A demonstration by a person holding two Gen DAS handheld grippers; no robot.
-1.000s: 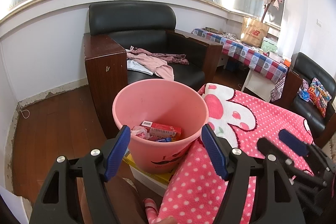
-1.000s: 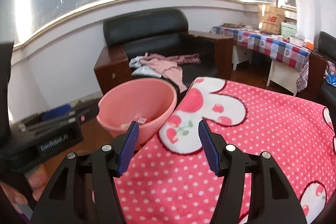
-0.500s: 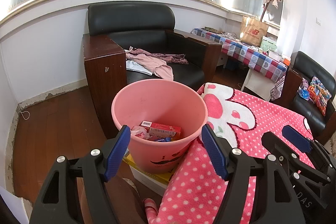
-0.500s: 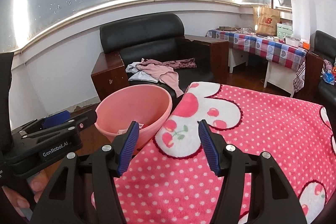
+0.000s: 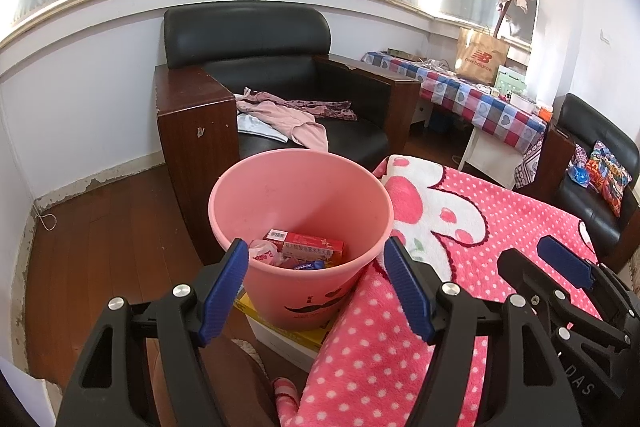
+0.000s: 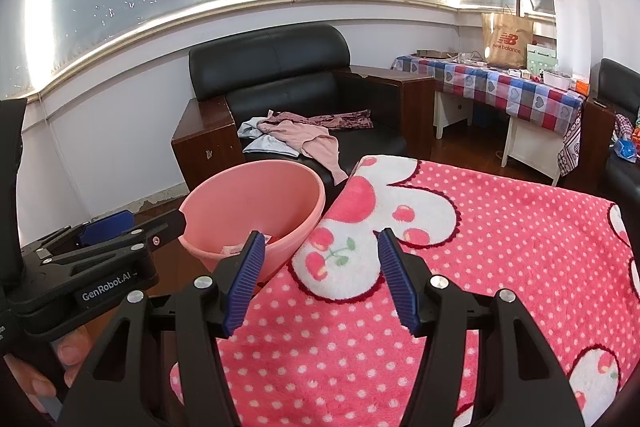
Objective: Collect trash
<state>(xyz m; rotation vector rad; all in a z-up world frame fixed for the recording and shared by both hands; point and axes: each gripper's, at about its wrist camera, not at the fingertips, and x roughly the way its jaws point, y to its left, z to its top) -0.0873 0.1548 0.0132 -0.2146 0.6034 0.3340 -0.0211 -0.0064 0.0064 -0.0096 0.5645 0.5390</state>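
Trash bin beside the blanket, both claws empty.
Left wrist view: left gripper (image 5: 314,281) gapes over the pink bin (image 5: 240,195), which holds a red box (image 5: 314,247) and wrappers. Right wrist view: right gripper (image 6: 320,279) hangs spread above the polka-dot blanket (image 6: 500,251), nothing between its pads, bin just left.

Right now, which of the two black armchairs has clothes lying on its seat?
The armchair behind the pink bin; pink clothes lie on it. The other armchair, far right, holds a colourful cushion.
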